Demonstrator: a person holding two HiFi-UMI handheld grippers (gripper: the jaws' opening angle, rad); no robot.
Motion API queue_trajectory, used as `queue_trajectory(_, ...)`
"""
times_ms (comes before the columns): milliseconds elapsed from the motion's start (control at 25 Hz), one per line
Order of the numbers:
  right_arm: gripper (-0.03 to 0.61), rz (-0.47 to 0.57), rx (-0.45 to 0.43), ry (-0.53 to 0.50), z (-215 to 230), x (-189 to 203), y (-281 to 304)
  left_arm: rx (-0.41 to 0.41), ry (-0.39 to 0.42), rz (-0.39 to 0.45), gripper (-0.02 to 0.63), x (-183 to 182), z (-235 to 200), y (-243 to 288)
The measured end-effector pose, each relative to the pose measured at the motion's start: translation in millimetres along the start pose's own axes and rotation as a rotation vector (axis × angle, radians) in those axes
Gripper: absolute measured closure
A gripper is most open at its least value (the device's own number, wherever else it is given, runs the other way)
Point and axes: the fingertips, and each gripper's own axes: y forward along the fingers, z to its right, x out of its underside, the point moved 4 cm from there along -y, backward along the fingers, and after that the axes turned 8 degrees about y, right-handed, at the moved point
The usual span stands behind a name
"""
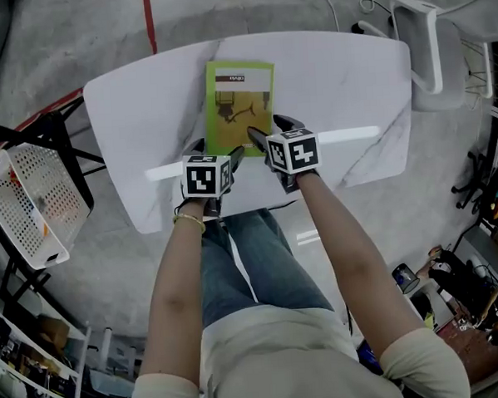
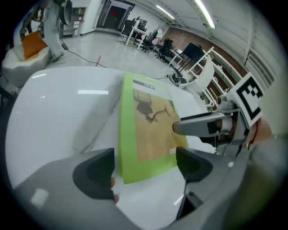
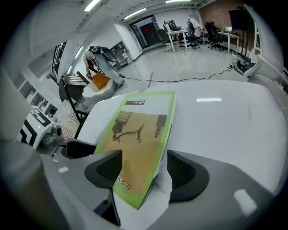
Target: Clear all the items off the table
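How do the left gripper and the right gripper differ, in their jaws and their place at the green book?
The left gripper holds its jaws wider than the right gripper. The left frames the book's whole near edge; the right has only its near right corner between its jaws. Both are open, gripping nothing.

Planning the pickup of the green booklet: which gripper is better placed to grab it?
Probably the right gripper: the near corner of the green booklet sits well in between its open jaws. The left gripper, also open, has only the booklet's near edge at its jaw tips.
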Motion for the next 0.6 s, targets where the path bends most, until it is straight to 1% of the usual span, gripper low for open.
queue_trajectory(80, 0.256, -0.014, -0.001, -0.009, -2, 1, 4, -0.005, -0.005, -0.006, 0.19, -1, -2, 4)
queue_trajectory(200, 0.252, -0.04, -0.006, -0.019, -4, 5, 9, -0.025, -0.01, -0.008, 0.19, -1, -4, 5)
queue_trajectory(280, 0.249, -0.044, -0.003, -0.03, -4, 5, 11, -0.03, -0.023, -0.004, 0.2, -1, -4, 5)
queue_trajectory(360, 0.258, -0.04, 0.002, -0.02, -5, 6, 10, -0.04, -0.043, -0.009, 0.228, -1, -4, 5)
queue_trajectory(440, 0.27, -0.034, 0.013, -0.015, -5, 6, 8, -0.05, -0.054, -0.017, 0.273, -2, -4, 4)
queue_trajectory(480, 0.272, -0.031, 0.018, -0.018, -6, 6, 6, -0.046, -0.056, -0.019, 0.282, -2, -3, 3)
queue_trajectory(520, 0.291, -0.026, 0.019, -0.02, -7, 5, 4, -0.038, -0.06, -0.016, 0.306, -2, -2, 1)
queue_trajectory(600, 0.287, -0.012, 0.016, -0.021, -7, 4, 0, -0.023, -0.071, 0.0, 0.319, -3, 1, -3)
